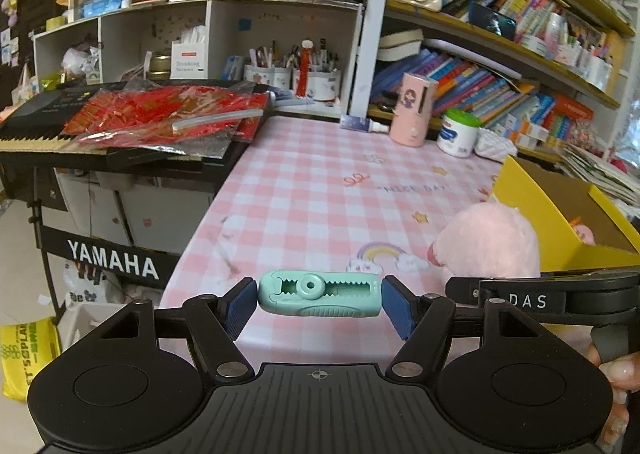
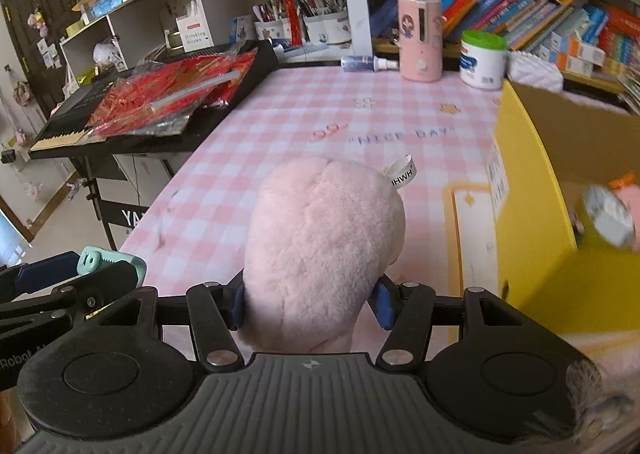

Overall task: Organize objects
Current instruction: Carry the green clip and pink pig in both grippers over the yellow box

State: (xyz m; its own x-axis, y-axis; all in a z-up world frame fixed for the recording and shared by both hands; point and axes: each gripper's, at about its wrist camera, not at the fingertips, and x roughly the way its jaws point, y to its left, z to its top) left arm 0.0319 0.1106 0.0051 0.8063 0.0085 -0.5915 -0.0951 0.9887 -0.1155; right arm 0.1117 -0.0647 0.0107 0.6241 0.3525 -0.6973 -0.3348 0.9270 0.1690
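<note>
My left gripper (image 1: 319,300) is shut on a mint-green correction tape dispenser (image 1: 318,293), held lengthwise between the blue pads above the table's near edge. It also shows in the right wrist view (image 2: 106,263). My right gripper (image 2: 310,300) is shut on a pink plush toy (image 2: 324,250) with a white tag, held above the pink checked tablecloth (image 2: 304,114). The plush also shows at the right of the left wrist view (image 1: 488,244). A yellow cardboard box (image 2: 532,182) stands open at the right with a pink toy and a blurred grey item inside.
A Yamaha keyboard (image 1: 60,126) covered with red packets stands left of the table. At the table's back are a pink canister (image 1: 412,110), a white tub with green lid (image 1: 458,132) and a spray bottle (image 1: 362,124). Bookshelves and pen cups fill the background.
</note>
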